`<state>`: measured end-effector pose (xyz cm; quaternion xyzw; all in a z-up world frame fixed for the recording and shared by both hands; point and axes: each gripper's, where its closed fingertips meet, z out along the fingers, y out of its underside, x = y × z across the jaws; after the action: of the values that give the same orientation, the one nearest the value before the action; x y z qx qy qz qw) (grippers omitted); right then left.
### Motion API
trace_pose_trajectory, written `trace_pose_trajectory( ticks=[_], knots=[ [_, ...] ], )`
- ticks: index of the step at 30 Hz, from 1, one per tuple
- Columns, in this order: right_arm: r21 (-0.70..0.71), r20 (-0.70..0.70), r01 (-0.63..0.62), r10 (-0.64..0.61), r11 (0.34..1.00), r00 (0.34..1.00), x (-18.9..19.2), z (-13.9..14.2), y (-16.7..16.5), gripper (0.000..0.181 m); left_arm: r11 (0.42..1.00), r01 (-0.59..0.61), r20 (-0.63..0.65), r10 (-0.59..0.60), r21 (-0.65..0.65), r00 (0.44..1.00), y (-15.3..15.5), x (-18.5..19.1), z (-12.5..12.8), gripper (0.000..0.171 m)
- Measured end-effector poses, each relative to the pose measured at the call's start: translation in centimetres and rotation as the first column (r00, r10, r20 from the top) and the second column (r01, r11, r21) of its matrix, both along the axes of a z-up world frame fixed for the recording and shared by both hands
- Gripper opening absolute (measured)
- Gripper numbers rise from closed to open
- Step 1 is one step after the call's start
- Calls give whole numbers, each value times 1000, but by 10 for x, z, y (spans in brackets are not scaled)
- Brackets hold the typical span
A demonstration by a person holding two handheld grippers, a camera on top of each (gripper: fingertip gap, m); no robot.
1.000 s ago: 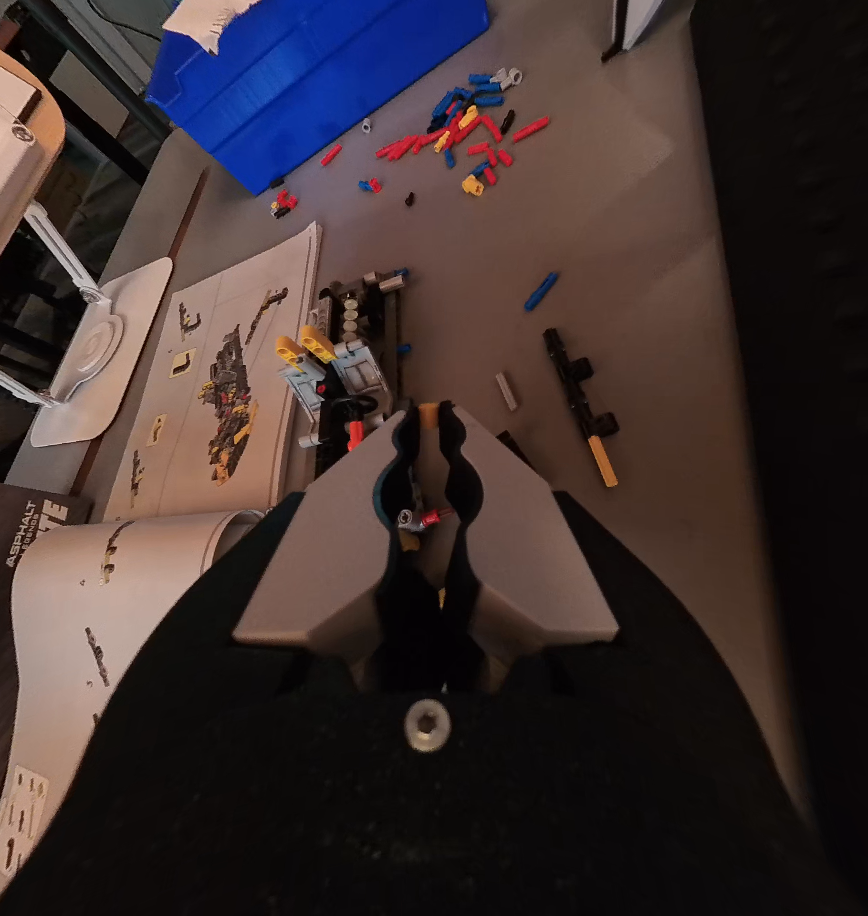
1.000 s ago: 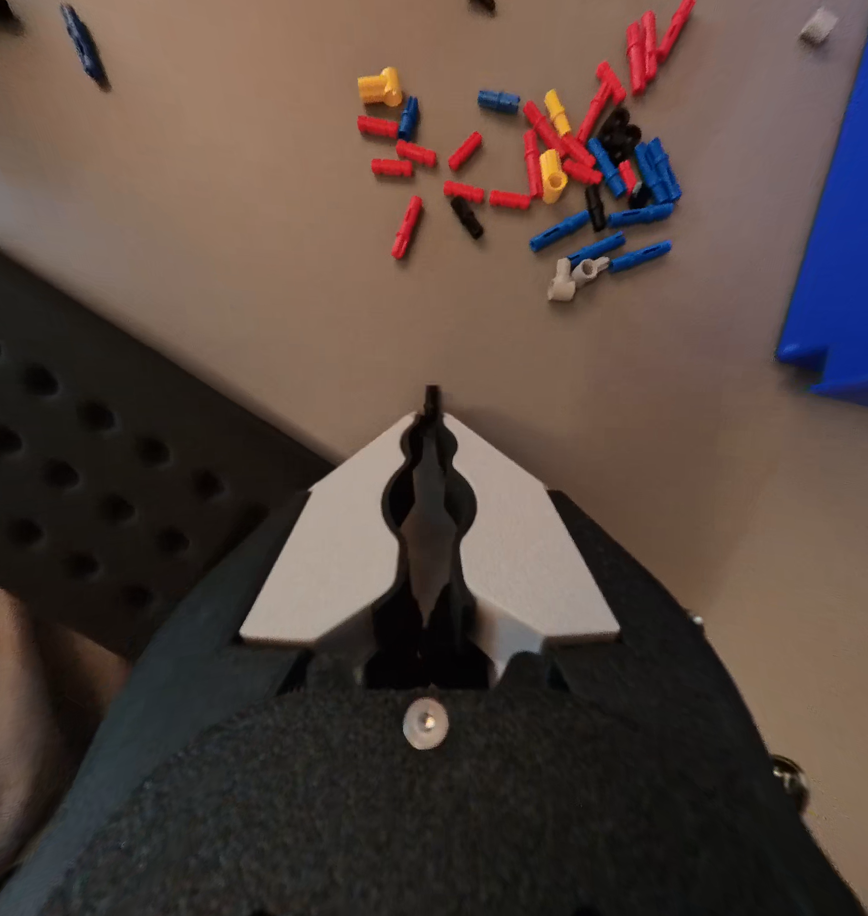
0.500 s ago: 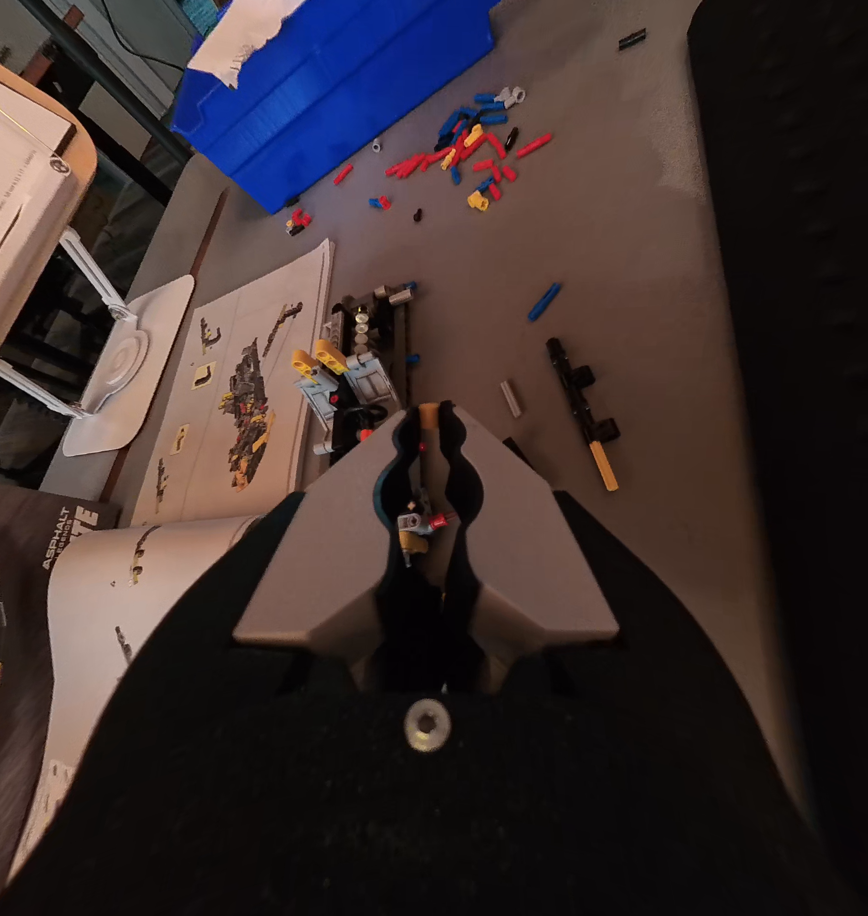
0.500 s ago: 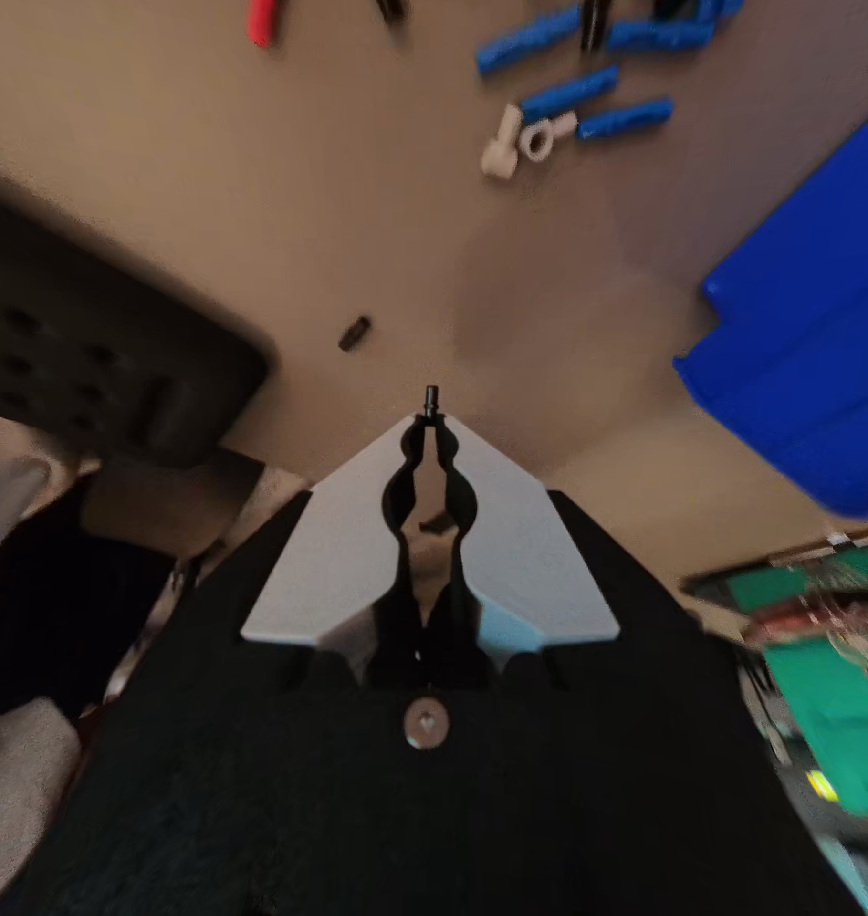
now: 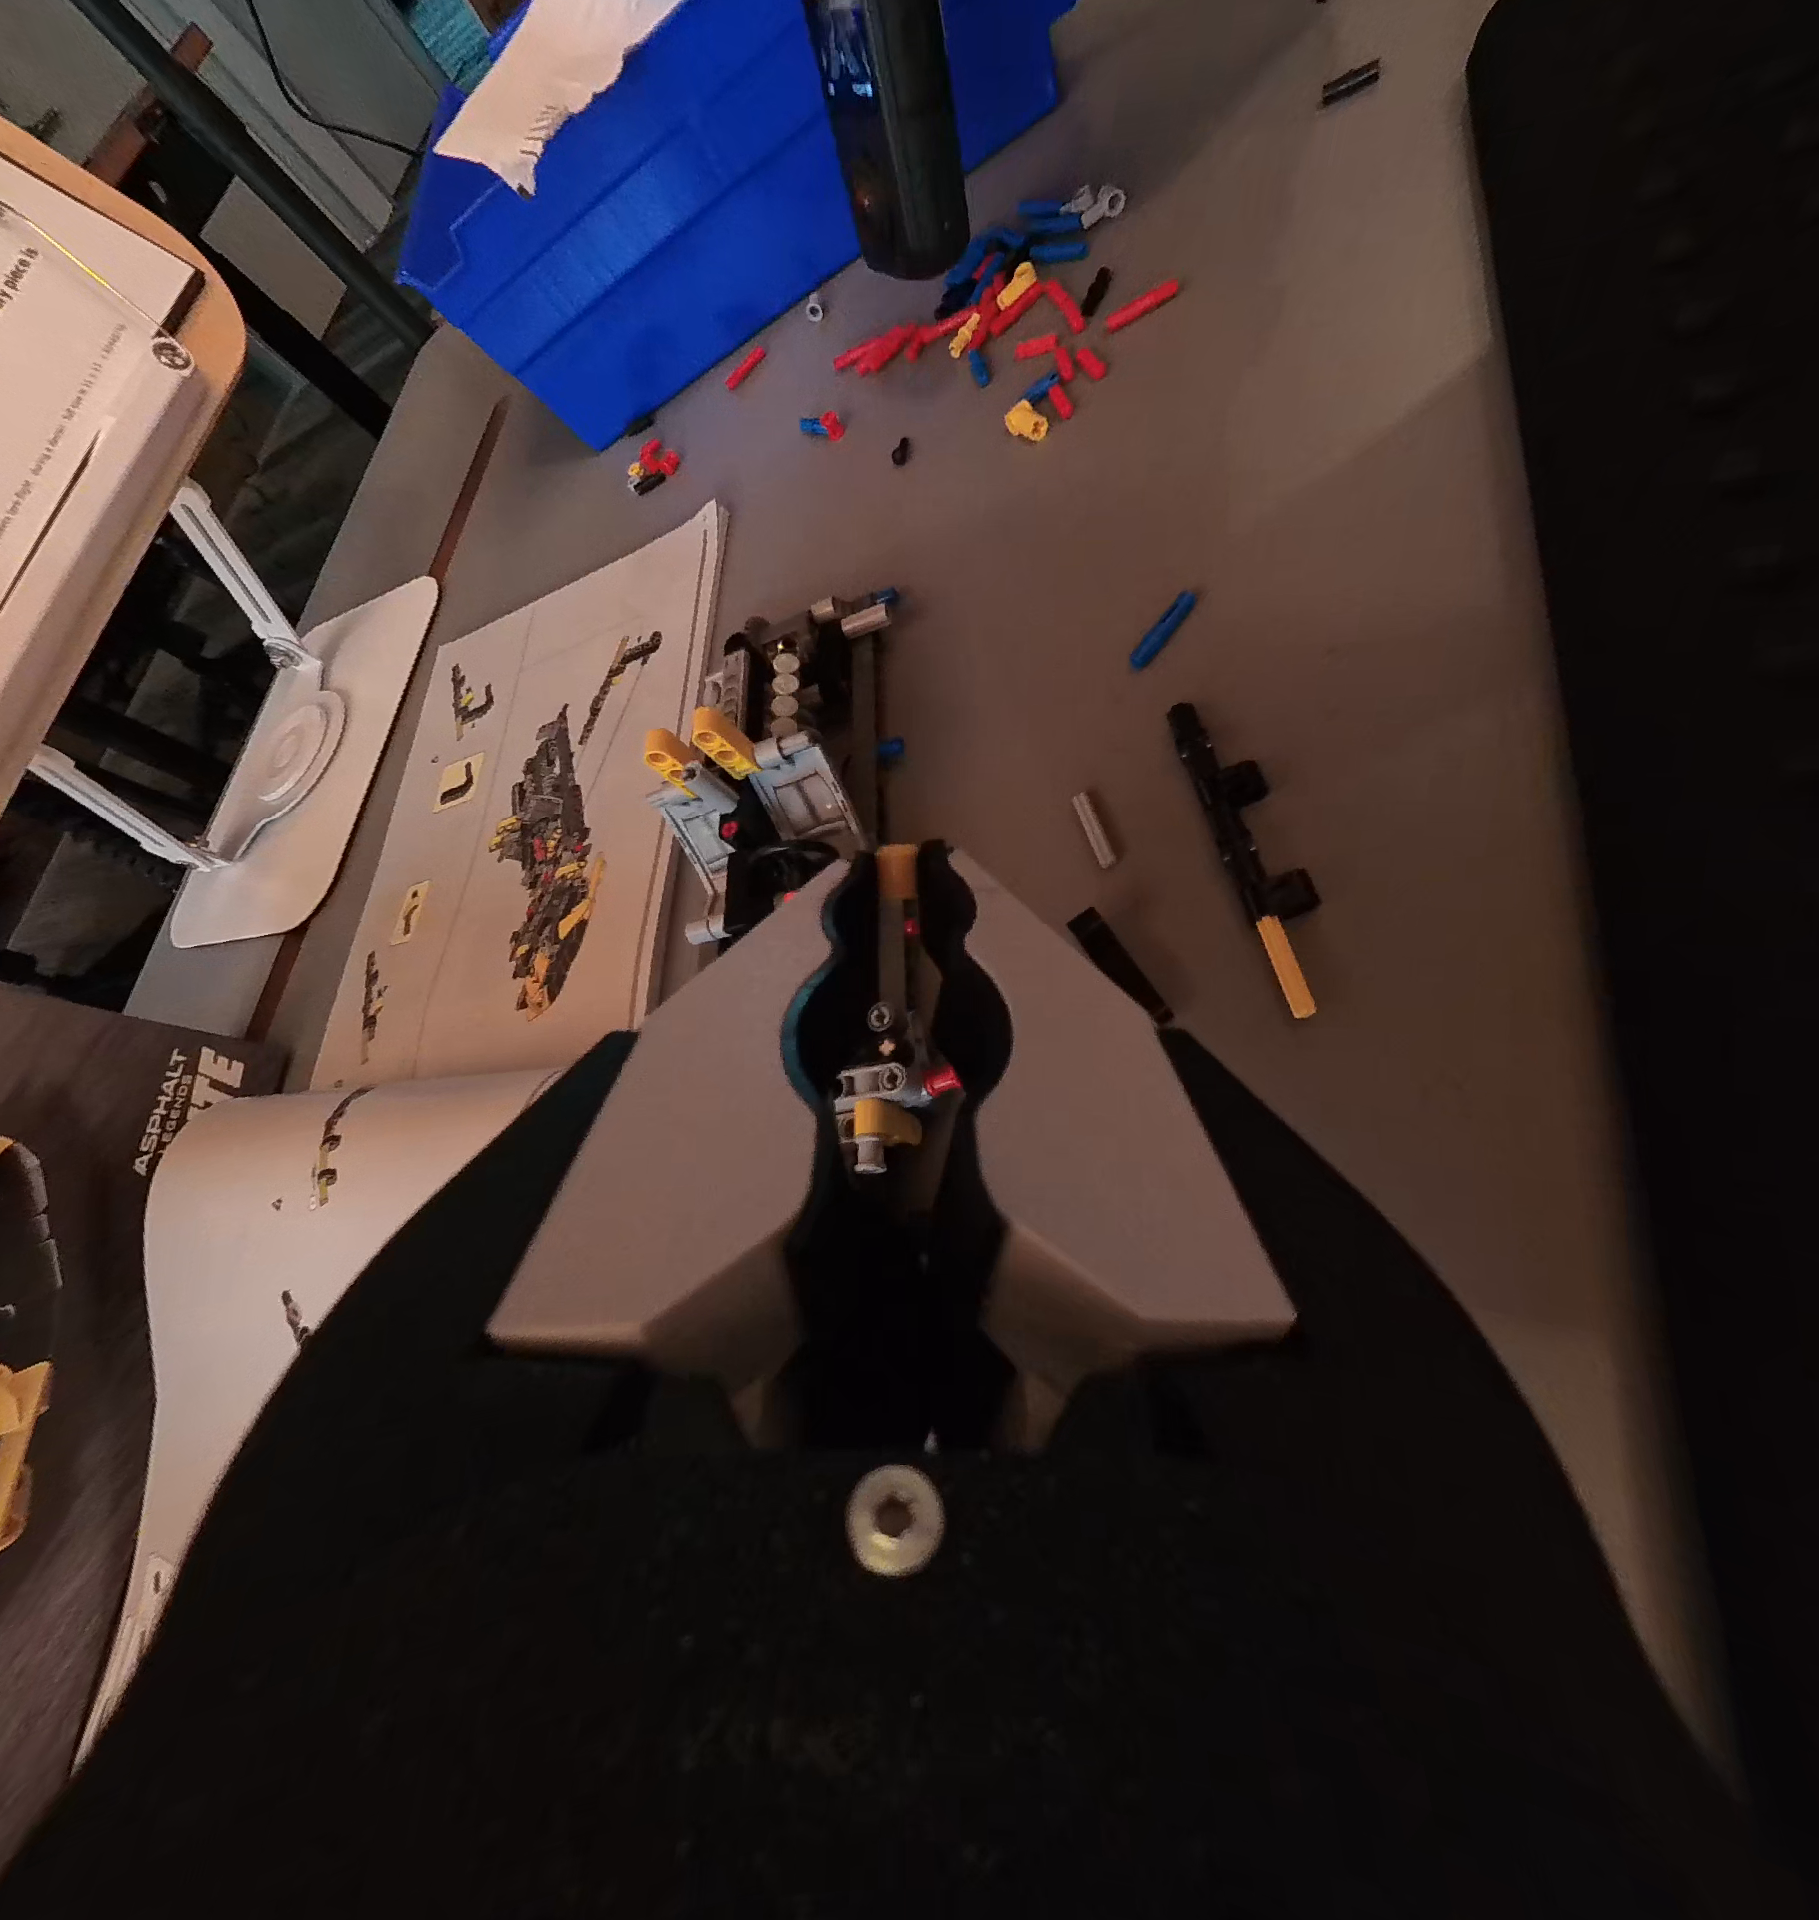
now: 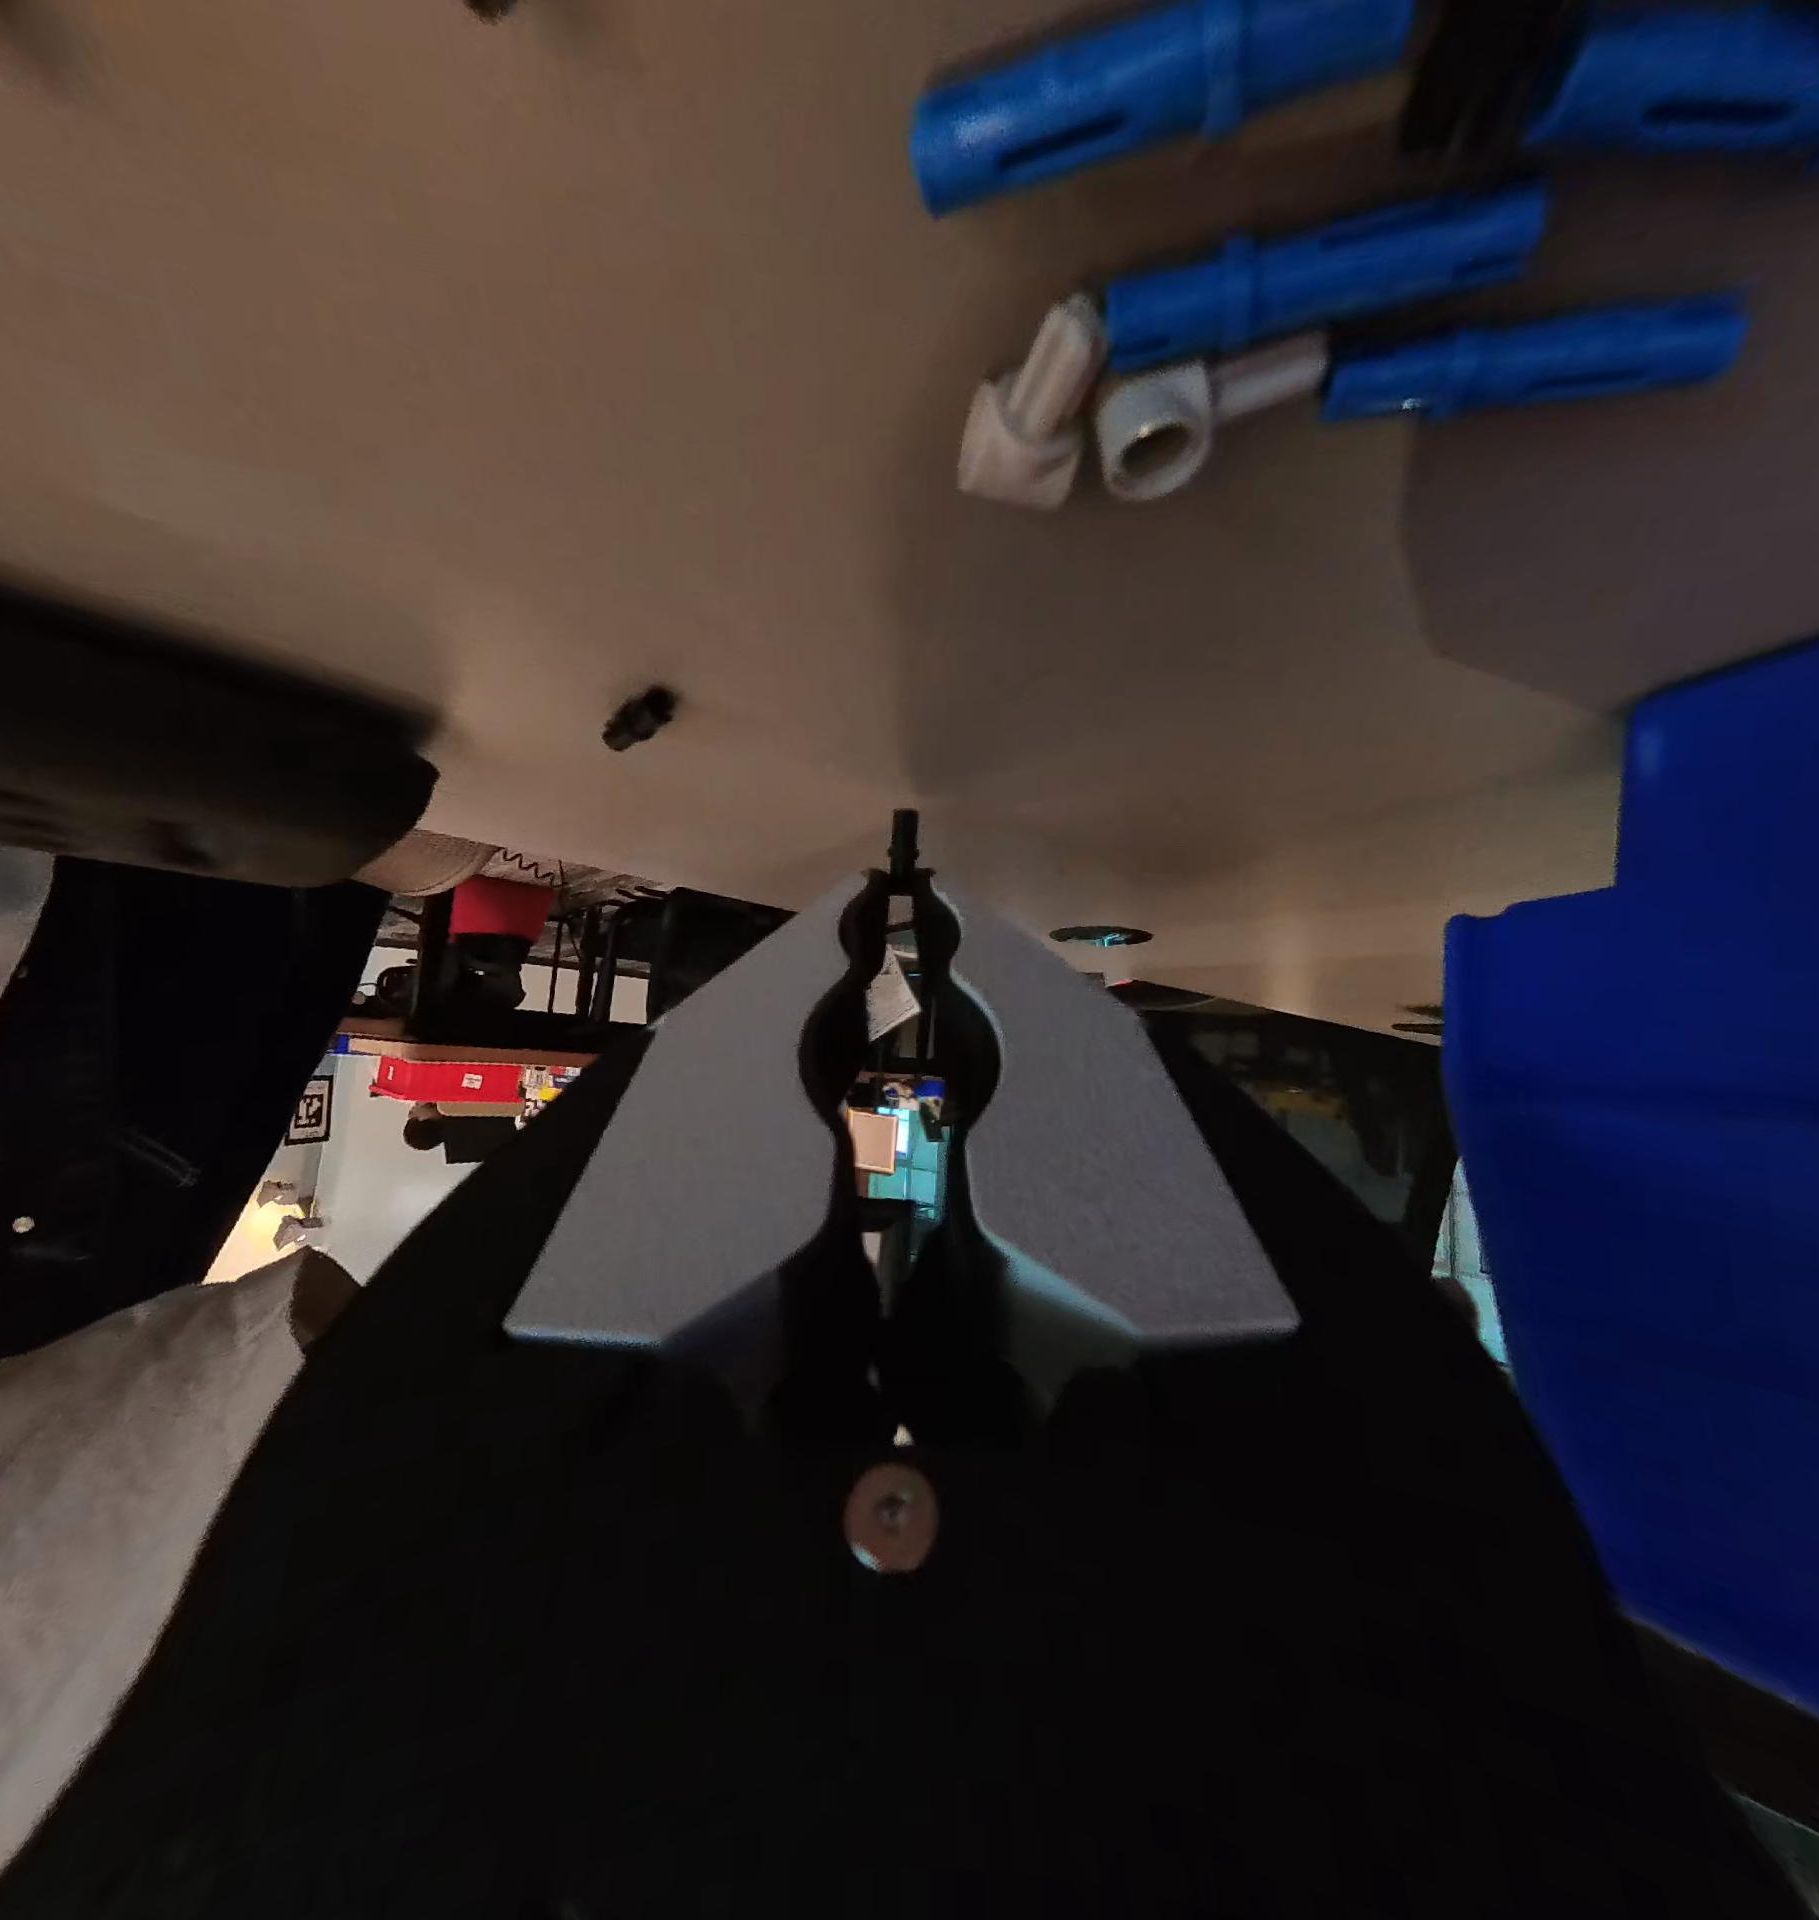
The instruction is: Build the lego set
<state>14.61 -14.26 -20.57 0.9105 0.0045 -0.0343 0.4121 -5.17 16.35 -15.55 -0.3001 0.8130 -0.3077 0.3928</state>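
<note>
My left gripper [image 5: 897, 862] is shut on a small lego sub-assembly [image 5: 884, 1049], a dark beam with a yellow tip and grey, yellow and red connectors. It hangs above the table, just in front of the partly built dark and grey model [image 5: 780, 769]. My right gripper [image 6: 903, 883] is shut on a small black pin [image 6: 903, 836] that sticks out past its tips. It is low over the table by the pile of loose pins [image 6: 1331, 270]. The pile also shows in the left wrist view [image 5: 1009, 312], with the right gripper's dark body [image 5: 894, 125] above it.
A blue bin [image 5: 676, 208] stands at the back, also at the right in the right wrist view [image 6: 1694, 1143]. An open instruction booklet [image 5: 531, 831] lies left of the model. A black beam with a yellow end [image 5: 1243, 852], a blue pin [image 5: 1161, 629] and a grey piece [image 5: 1094, 828] lie to the right. A lone black pin [image 6: 637, 717] lies near a dark perforated mat [image 6: 157, 748]. The tips of one gripper are about 35 cm away from the tips of the other.
My right gripper has dropped close to the table and tilted, so the pins loom large and the room shows below. My left gripper has risen a little with its sub-assembly.
</note>
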Motion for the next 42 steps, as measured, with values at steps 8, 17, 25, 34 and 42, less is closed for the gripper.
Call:
trace_pose_trajectory(
  ticks=[8, 17, 25, 34, 42],
  knots=[
    [-14, -3, -5, 5, 1000, 1000, -1, -3, 0, 3, 1000, 9, -11, -9, 7, 1000, -3, -1, -3, 4],
    [-16, -11, -19, 19, 1000, 1000, -1, -5, 2, 5, 1000, 8, -15, -8, 7, 1000, -2, -1, -5, 4],
    [-3, 3, -27, 27, 1000, 1000, 2, -5, 4, 17, 1000, 11, -16, -11, 6, 1000, -3, -1, -5, 4],
    [576, 10, 48, -66, 816, 998, -7, 27, 27, 14, 1000, -4, -8, 4, 1, 1000, 2, 0, -2, 4],
    [937, 98, -48, -128, 347, 987, -9, 16, 12, 16, 1000, 22, -8, -22, -17, 1000, -6, -2, 0, 4]
  ],
)
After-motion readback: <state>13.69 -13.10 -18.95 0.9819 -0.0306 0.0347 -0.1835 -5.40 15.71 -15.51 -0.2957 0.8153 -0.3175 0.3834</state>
